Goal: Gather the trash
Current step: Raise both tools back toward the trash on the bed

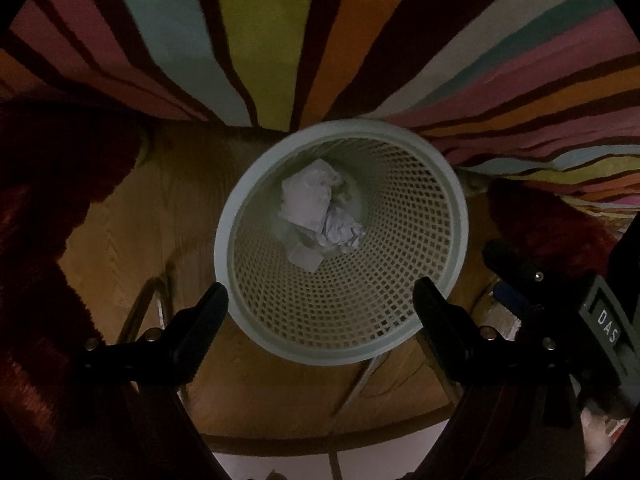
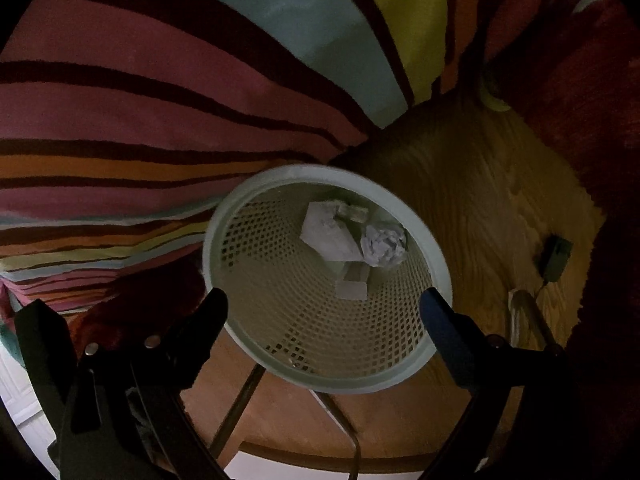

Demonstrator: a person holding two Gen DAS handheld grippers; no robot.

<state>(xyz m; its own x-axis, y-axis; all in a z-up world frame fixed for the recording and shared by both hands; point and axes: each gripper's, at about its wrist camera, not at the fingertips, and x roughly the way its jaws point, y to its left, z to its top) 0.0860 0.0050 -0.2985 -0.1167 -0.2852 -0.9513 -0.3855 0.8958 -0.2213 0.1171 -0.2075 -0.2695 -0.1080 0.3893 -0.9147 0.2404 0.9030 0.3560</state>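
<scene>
A pale mesh waste basket [image 1: 404, 264] stands on the wooden floor and also shows in the right wrist view [image 2: 280, 312]. Inside lie crumpled white paper [image 1: 310, 196], a smaller paper ball [image 1: 344, 232] and a small flat piece [image 1: 305, 258]; they also show in the right wrist view as paper [image 2: 328, 236], ball [image 2: 384, 245] and piece [image 2: 352, 286]. My left gripper [image 1: 320, 300] is open and empty above the basket's near rim. My right gripper [image 2: 324, 304] is open and empty above the same basket; it also shows at the right edge of the left wrist view.
A striped multicolour rug [image 1: 256, 40] lies beyond the basket, also in the right wrist view [image 2: 160, 100]. Dark red shaggy rug [image 1: 44, 184] flanks the wooden floor [image 1: 132, 216]. Metal legs [image 1: 140, 312] run under me. A small dark box with a cord [image 2: 554, 258] lies on the floor.
</scene>
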